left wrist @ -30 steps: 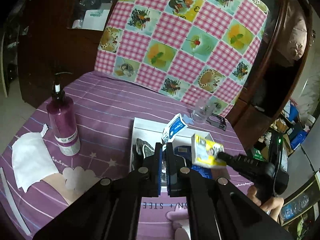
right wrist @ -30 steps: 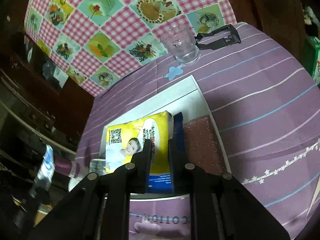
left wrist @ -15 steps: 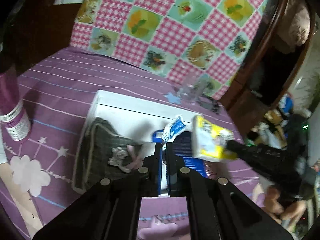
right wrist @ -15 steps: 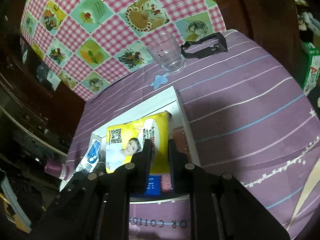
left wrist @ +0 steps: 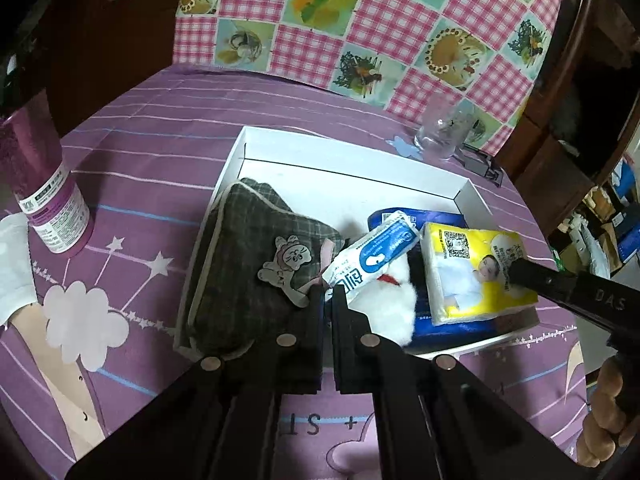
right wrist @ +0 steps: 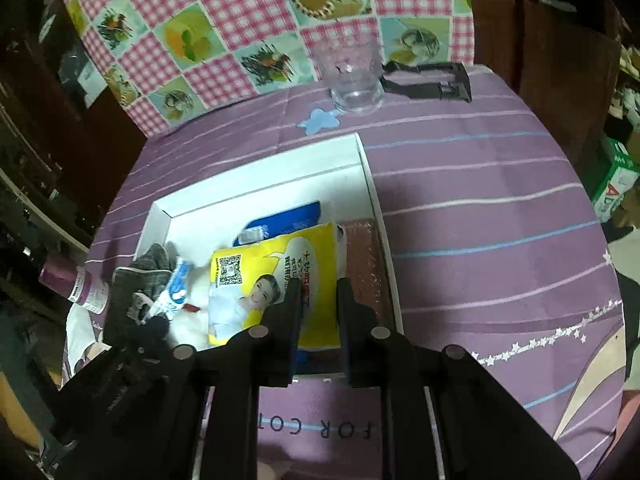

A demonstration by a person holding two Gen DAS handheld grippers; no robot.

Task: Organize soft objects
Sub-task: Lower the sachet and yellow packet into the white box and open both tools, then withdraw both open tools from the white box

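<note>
Left gripper (left wrist: 328, 294): jaws clenched on the corner of a white-and-blue tissue packet (left wrist: 372, 258), which angles toward 1 o'clock above the white tray (left wrist: 348, 152). Right gripper (right wrist: 318, 292): jaws parted, a yellow tissue pack (right wrist: 276, 280) lying between them in the tray; whether they press it cannot be told. In the left wrist view, a grey plaid pouch (left wrist: 248, 256) fills the tray at 9 o'clock, white fluff (left wrist: 388, 300) just beneath the packet, a blue pack (left wrist: 420, 216) under the yellow one. Glass (right wrist: 352, 76) at 12 o'clock; purple bottle (left wrist: 44, 188) at 9 o'clock, on the purple cloth (right wrist: 480, 208).
</note>
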